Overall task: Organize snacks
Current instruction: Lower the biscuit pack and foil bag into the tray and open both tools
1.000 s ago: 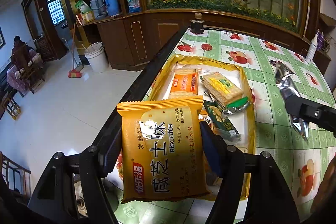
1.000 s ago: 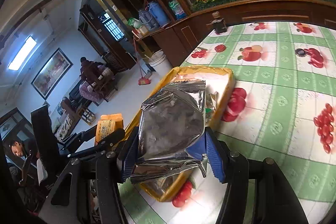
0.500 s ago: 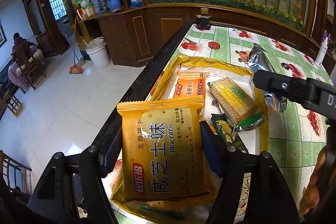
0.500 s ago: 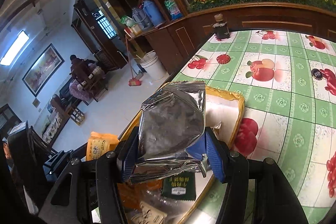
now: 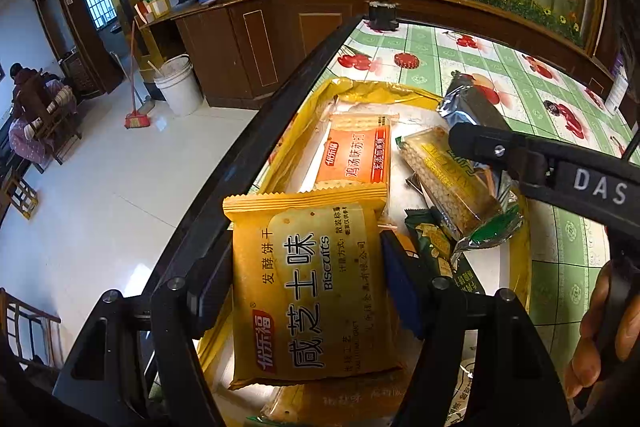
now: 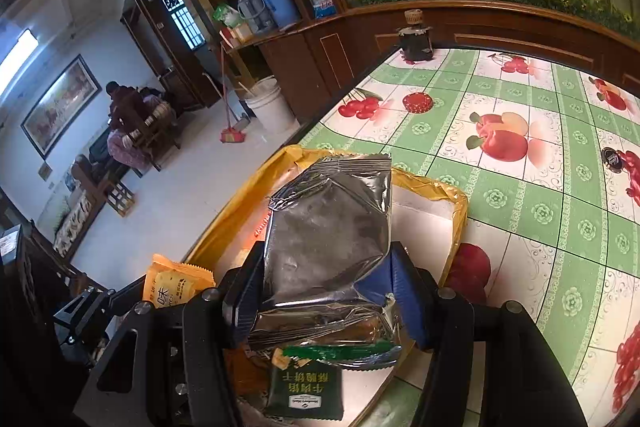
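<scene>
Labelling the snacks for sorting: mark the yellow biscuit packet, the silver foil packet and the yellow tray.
yellow biscuit packet (image 5: 316, 291), left wrist view, middle of its printed front.
silver foil packet (image 6: 328, 235), right wrist view, centre of its crinkled face.
yellow tray (image 5: 384, 91), left wrist view, far rim.

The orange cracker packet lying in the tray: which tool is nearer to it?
Left. The left tool with its yellow biscuit packet almost touches the orange cracker packet; the right tool hangs beside it, over the green-ended packet.

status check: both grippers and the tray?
Left gripper shut on yellow biscuit pack. Right gripper shut on silver packet. Both over yellow tray, several snacks inside.
</scene>
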Motion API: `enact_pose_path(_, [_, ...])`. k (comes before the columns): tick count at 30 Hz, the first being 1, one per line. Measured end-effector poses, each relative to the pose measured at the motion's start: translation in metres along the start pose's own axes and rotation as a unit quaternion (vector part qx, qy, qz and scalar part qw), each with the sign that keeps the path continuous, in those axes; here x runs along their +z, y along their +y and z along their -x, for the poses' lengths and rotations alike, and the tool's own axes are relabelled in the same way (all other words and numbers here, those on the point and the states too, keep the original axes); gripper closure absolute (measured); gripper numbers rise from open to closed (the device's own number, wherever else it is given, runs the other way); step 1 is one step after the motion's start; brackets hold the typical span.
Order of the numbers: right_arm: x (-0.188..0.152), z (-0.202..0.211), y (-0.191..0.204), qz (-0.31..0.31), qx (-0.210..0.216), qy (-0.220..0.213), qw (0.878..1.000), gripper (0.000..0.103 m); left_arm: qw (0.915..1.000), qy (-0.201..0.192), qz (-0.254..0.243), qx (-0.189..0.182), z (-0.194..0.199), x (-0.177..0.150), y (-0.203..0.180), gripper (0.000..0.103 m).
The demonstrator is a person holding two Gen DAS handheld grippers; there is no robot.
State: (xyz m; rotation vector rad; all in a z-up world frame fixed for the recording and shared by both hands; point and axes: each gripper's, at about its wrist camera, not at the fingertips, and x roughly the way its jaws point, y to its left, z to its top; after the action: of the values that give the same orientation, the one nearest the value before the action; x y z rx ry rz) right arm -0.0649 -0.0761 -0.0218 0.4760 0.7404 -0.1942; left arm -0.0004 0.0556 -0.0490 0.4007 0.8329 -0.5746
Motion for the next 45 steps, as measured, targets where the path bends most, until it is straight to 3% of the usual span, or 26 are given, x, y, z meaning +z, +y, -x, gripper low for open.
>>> enact_pose_path(22, [0.001,-0.015,-0.002,0.014,-0.018,0.012,1.0,0.035,0.9993,0.028,-0.012,-0.021,-0.009,-0.001,-0.013,0.033])
enact_pose_path(24, [0.001,-0.008,-0.003,0.01,-0.014,0.003,1.0,0.029,0.9996,0.021,-0.01,-0.016,-0.004,-0.001,-0.013,0.033])
enact_pose_path(34, [0.0,0.03,0.004,0.007,-0.004,-0.029,1.0,0.02,0.9993,-0.027,-0.005,-0.025,0.037,-0.009,-0.007,0.033])
enact_pose_path(38, [-0.008,0.05,0.011,0.017,-0.001,-0.038,0.999,0.019,0.9985,-0.046,-0.002,-0.03,0.057,-0.017,-0.007,0.028])
enact_pose_path(45, [-0.036,0.084,0.03,0.057,-0.016,-0.044,0.997,0.015,0.997,-0.055,0.023,-0.049,0.086,-0.04,0.006,0.028])
